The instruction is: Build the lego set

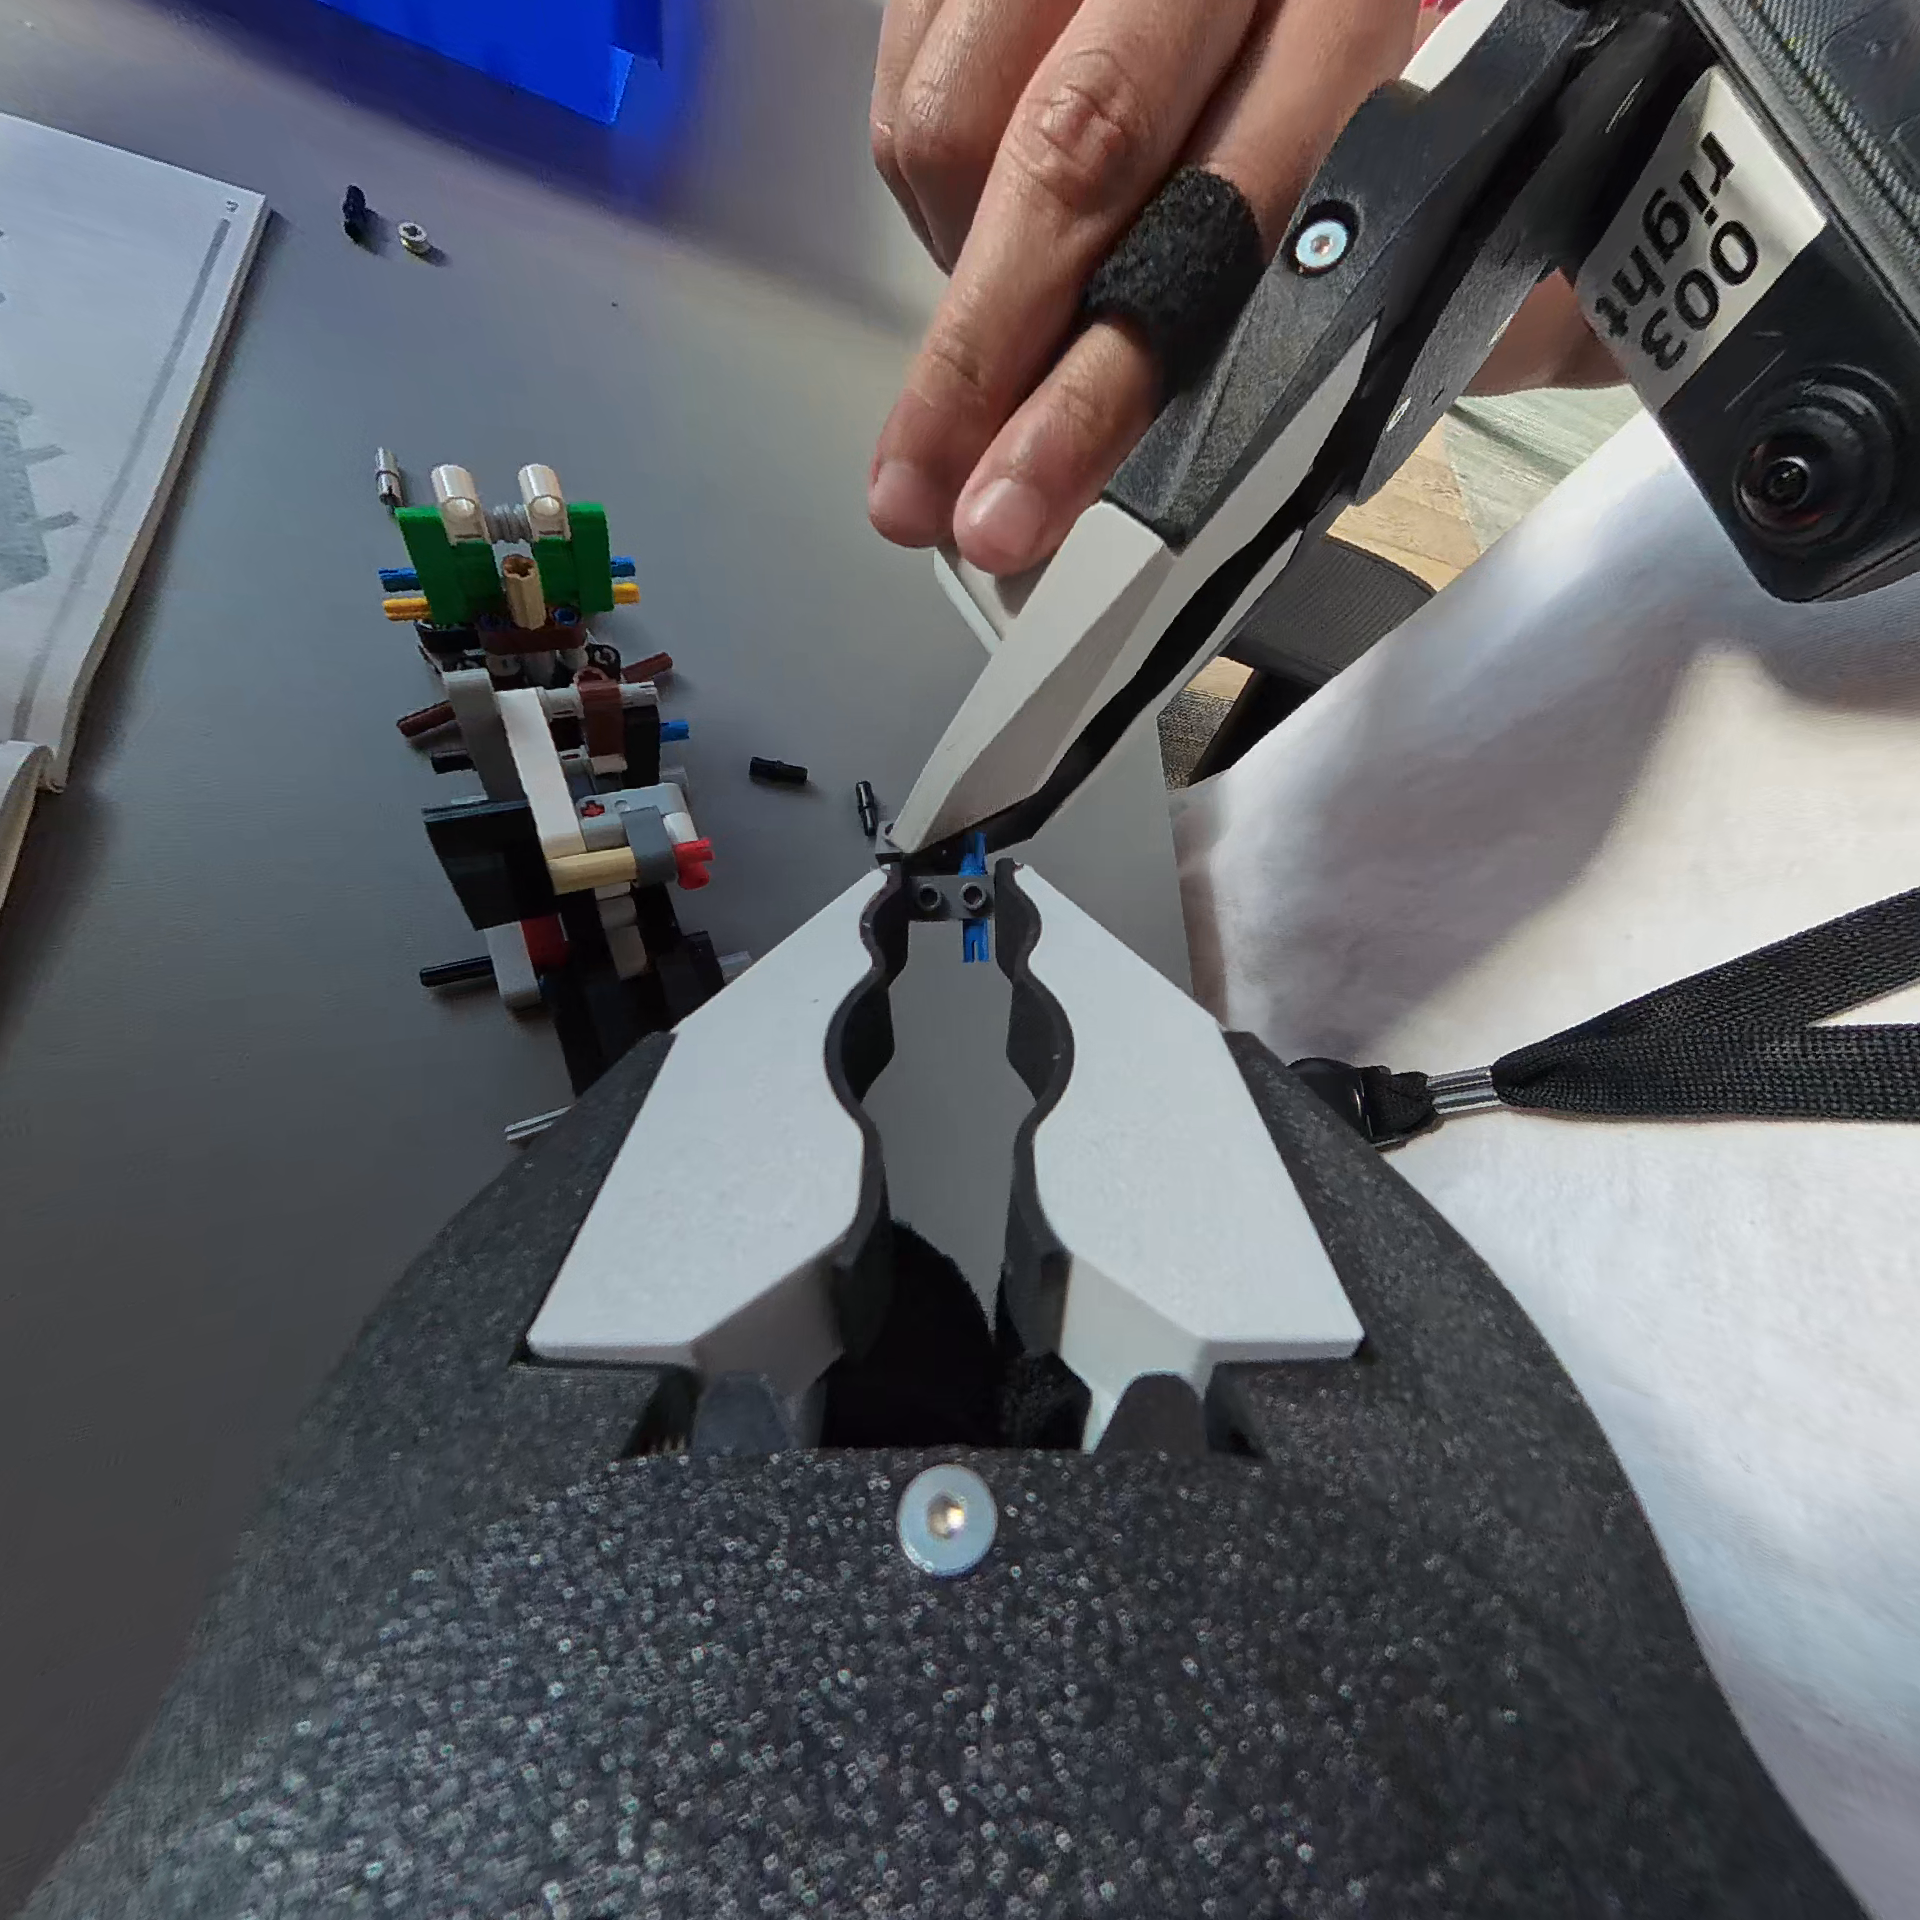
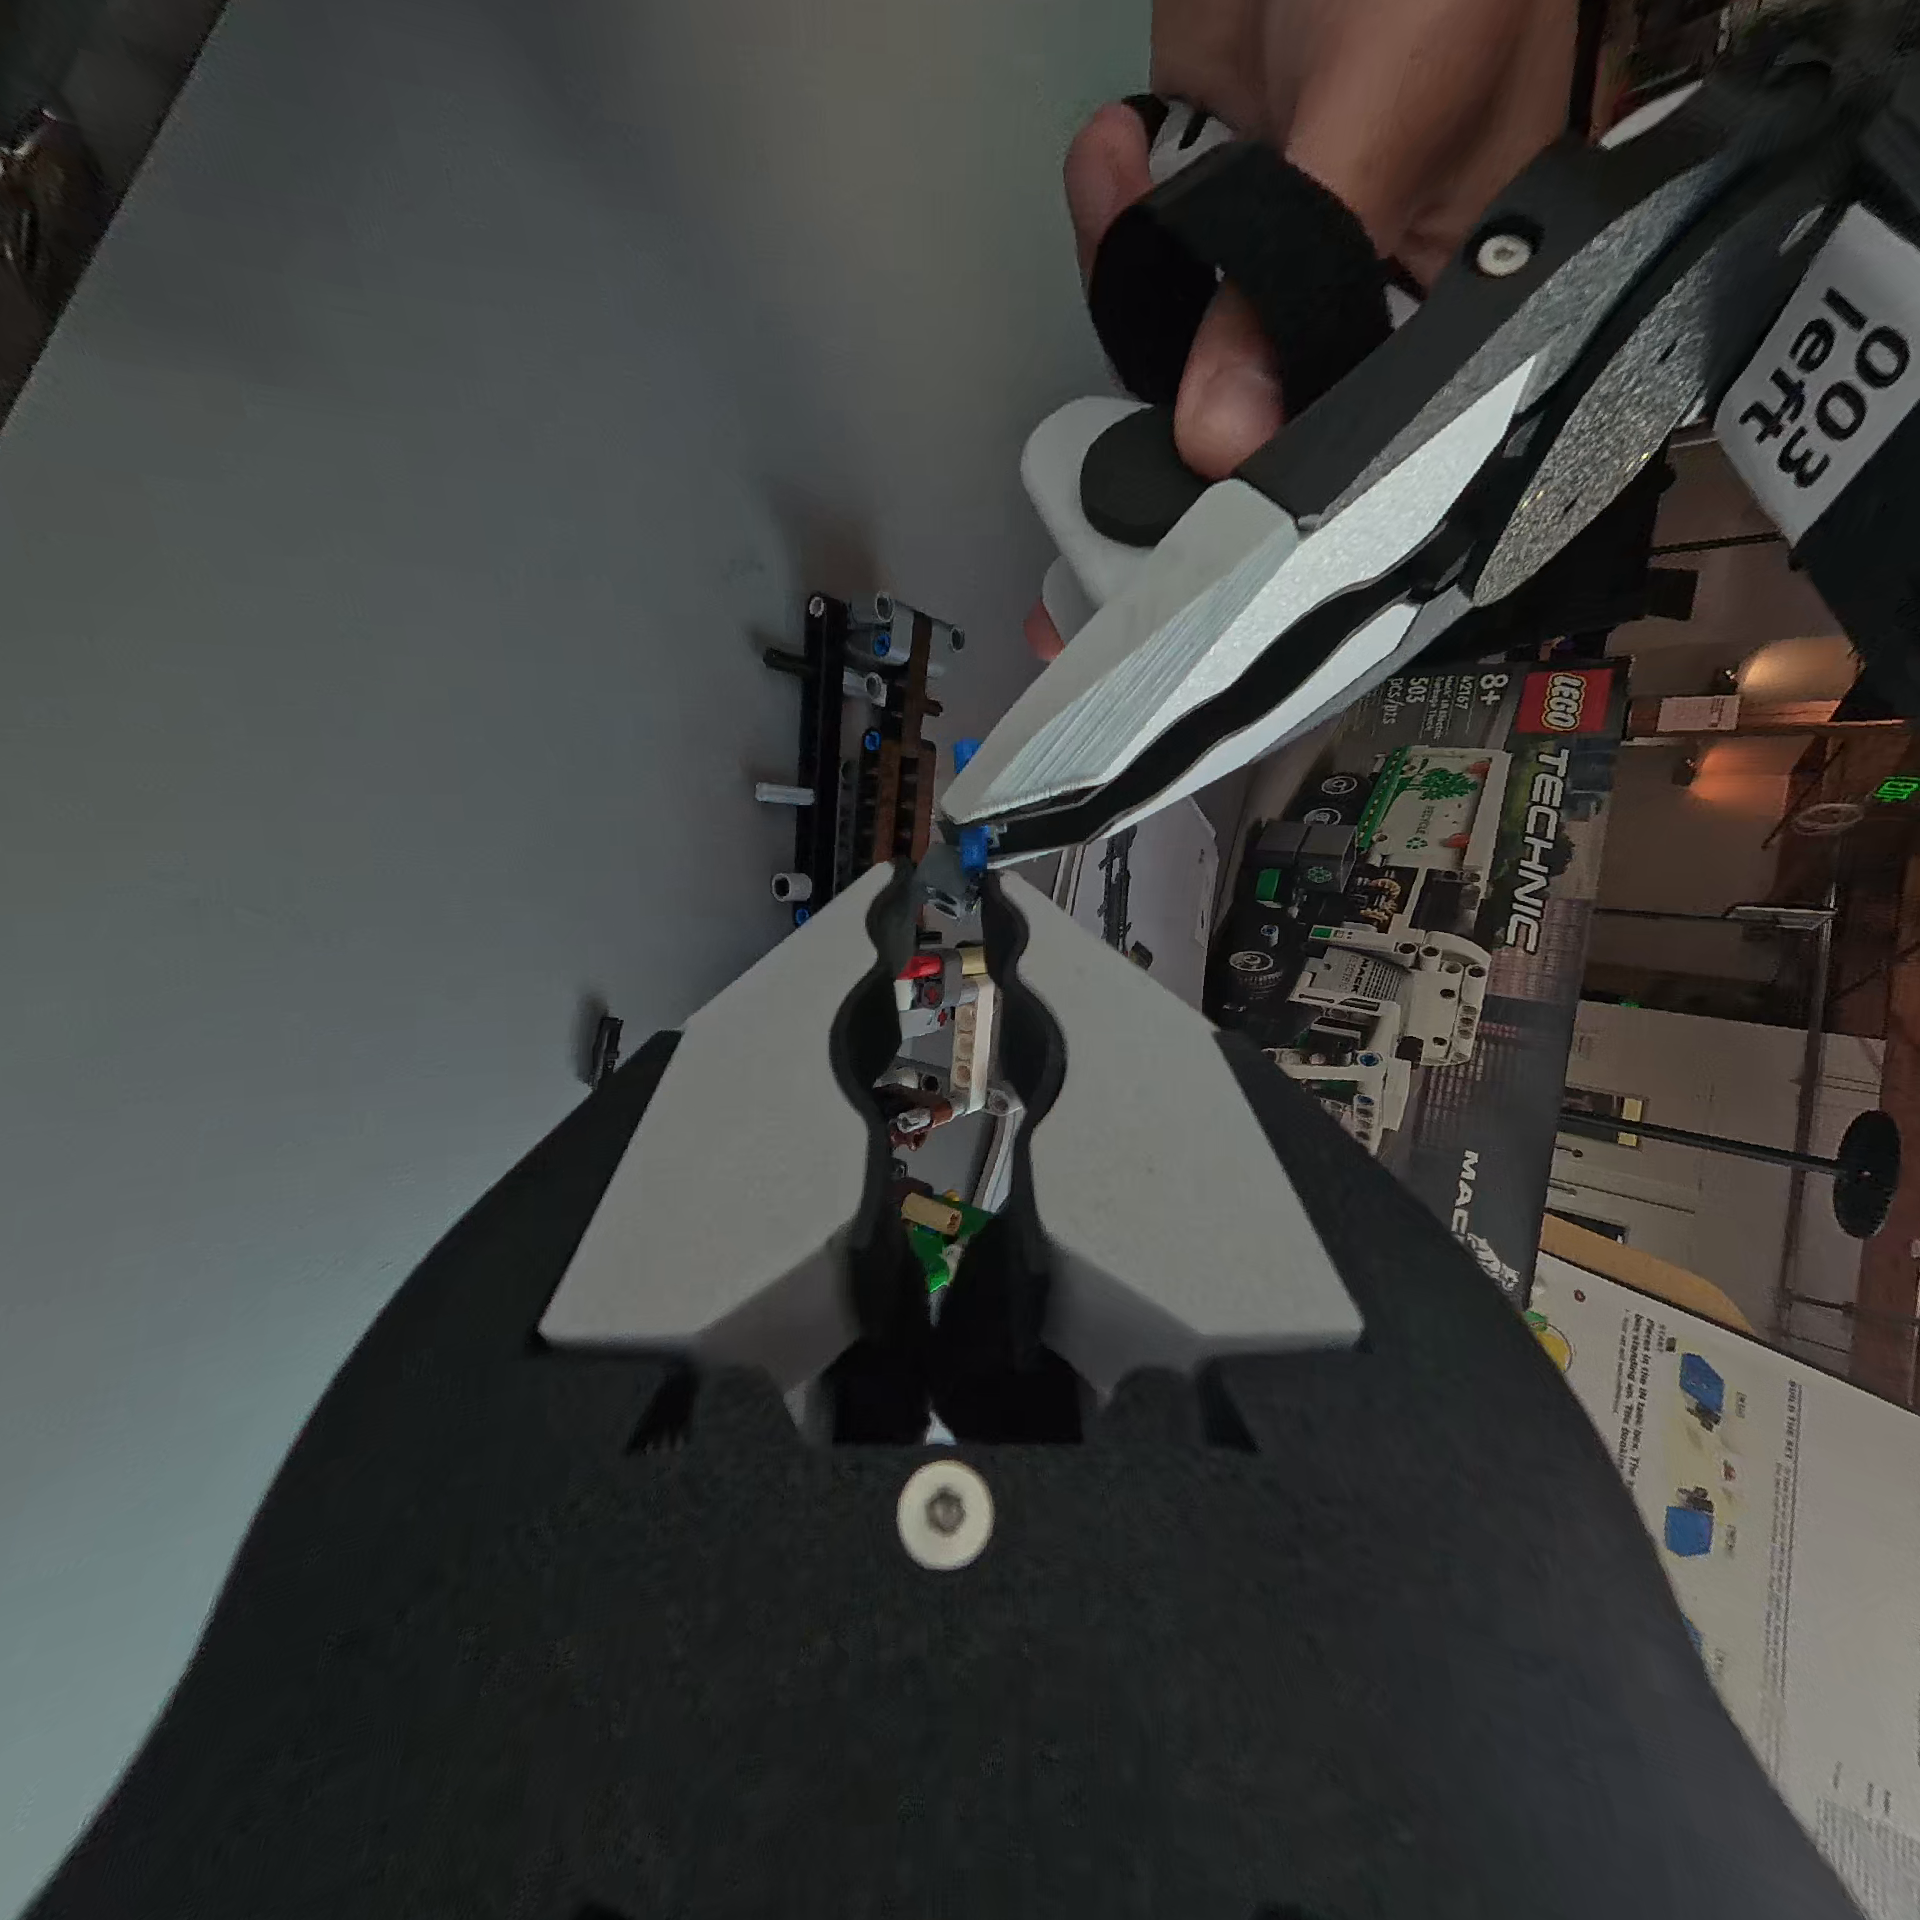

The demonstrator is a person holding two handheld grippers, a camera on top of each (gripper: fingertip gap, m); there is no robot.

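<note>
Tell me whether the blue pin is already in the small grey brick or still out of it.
In. The blue pin passes through the grey brick, sticking out above and below it, while the left tool clamps the brick.

Two grippers meet on one small brick piece above the pale grey tabletop (image 2: 364,623).
The right gripper (image 2: 943,883) pinches a small dark-grey plastic connector (image 2: 940,883) carrying a blue pin (image 2: 972,850); the left gripper (image 2: 971,826) grips the same piece from above.

A dark grey counter (image 1: 675,343) carries a many-coloured brick model (image 1: 540,748). Beside the model lie two small black pins (image 1: 777,770); beyond it lie another black pin (image 1: 355,208) and a metal bushing (image 1: 414,237); an open booklet (image 1: 94,416) lies to its left
</note>
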